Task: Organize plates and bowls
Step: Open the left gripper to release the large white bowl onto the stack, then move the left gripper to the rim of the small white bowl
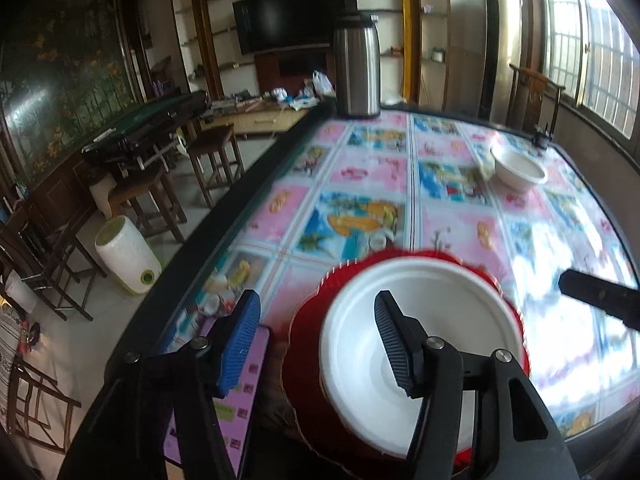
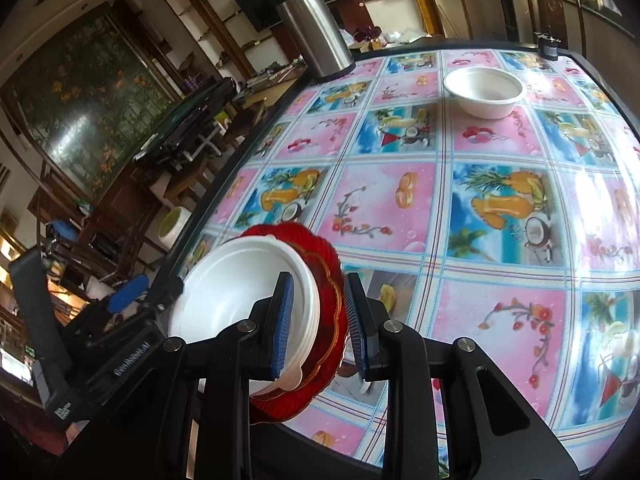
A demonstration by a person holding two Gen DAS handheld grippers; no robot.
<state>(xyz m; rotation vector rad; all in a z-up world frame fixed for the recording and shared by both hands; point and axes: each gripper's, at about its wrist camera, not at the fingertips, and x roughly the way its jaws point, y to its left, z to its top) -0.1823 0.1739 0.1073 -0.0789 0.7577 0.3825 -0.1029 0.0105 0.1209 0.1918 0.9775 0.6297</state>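
Note:
A stack of white bowls [image 1: 416,340] rests on red scalloped plates [image 1: 304,344] near the table's front left edge. My left gripper [image 1: 316,340] is open above it, one finger over the bowl's inside, the other outside to the left. In the right wrist view the stack [image 2: 240,292] with the red plates [image 2: 324,320] looks tilted, and my right gripper [image 2: 318,320] is open with its jaws astride the rims of bowls and plates. A single white bowl [image 1: 518,168] sits at the far right of the table; it also shows in the right wrist view [image 2: 486,90].
A steel thermos [image 1: 356,68] stands at the table's far edge, also in the right wrist view [image 2: 316,28]. The table carries a pink and blue fruit-print cloth [image 2: 460,200]. A phone with a pink screen [image 1: 236,400] lies left of the stack. Stools and a white bin [image 1: 126,252] stand beyond the left edge.

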